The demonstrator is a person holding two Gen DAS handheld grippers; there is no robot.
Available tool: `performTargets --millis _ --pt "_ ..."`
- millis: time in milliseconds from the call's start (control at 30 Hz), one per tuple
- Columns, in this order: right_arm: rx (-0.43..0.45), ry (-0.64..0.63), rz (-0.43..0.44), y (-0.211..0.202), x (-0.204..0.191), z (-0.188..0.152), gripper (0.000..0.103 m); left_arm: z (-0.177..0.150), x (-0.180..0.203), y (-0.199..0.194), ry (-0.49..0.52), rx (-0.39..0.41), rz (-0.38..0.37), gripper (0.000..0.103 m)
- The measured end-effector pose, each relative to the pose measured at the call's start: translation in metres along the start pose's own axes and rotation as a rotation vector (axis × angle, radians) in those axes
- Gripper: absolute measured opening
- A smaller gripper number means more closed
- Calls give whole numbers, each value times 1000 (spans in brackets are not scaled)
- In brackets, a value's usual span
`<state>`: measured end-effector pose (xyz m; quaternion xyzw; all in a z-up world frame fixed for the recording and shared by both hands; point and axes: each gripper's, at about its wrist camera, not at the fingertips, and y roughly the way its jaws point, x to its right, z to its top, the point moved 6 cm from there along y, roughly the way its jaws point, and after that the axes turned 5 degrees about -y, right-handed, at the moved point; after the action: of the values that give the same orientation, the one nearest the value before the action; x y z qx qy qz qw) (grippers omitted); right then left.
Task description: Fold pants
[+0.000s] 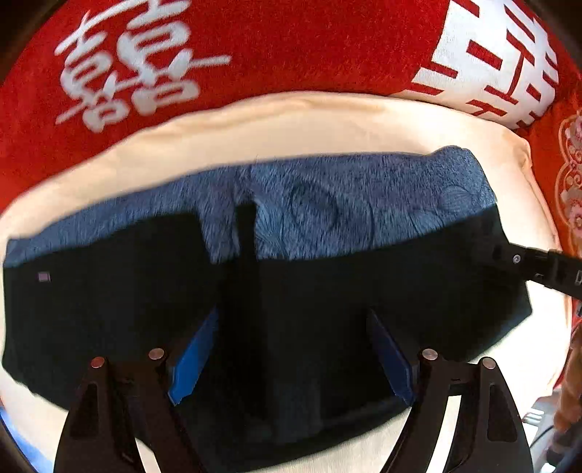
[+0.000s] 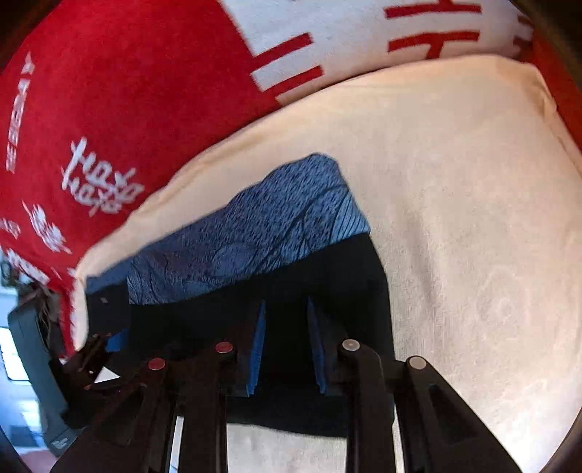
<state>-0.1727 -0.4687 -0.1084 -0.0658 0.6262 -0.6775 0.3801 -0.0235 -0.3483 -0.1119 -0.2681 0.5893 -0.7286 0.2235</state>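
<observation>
The pants lie folded on a cream cloth: a black layer in front, a blue patterned band at the far edge. My left gripper is open, its blue pads wide apart over the black fabric. My right gripper is partly open over the pants' right end, with black fabric between its pads; whether it grips is unclear. The right gripper also shows in the left wrist view at the pants' right edge. The left gripper shows in the right wrist view.
A red blanket with white characters lies beyond the cream cloth. A red-and-white pillow sits at the back right. The cream cloth extends to the right of the pants.
</observation>
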Motion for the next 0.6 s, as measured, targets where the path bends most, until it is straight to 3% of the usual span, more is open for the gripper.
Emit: performTargets --millis 100,167,233,400,433,467,600 --pt "-59 -64 13 -7 -17 -10 33 -6 -12 -14 -51 -43 14 83" --pt "-81 -86 26 -17 -27 -17 51 -11 -16 -30 -28 -34 88 83" --pt "-101 -90 33 -24 -41 -22 63 -19 -20 -48 -15 -48 116 83" --pt "-133 -56 63 -53 -53 -47 80 -45 -24 -89 -23 -97 135 83" --pt "-131 -55 60 -58 -55 -49 81 -50 -24 -98 -30 -100 130 85" --pt "-129 -55 58 -65 -56 -53 83 -55 -23 -105 -38 -105 125 103" --pt "-118 -60 44 -86 -60 -61 91 -70 -12 -134 -69 -116 88 103"
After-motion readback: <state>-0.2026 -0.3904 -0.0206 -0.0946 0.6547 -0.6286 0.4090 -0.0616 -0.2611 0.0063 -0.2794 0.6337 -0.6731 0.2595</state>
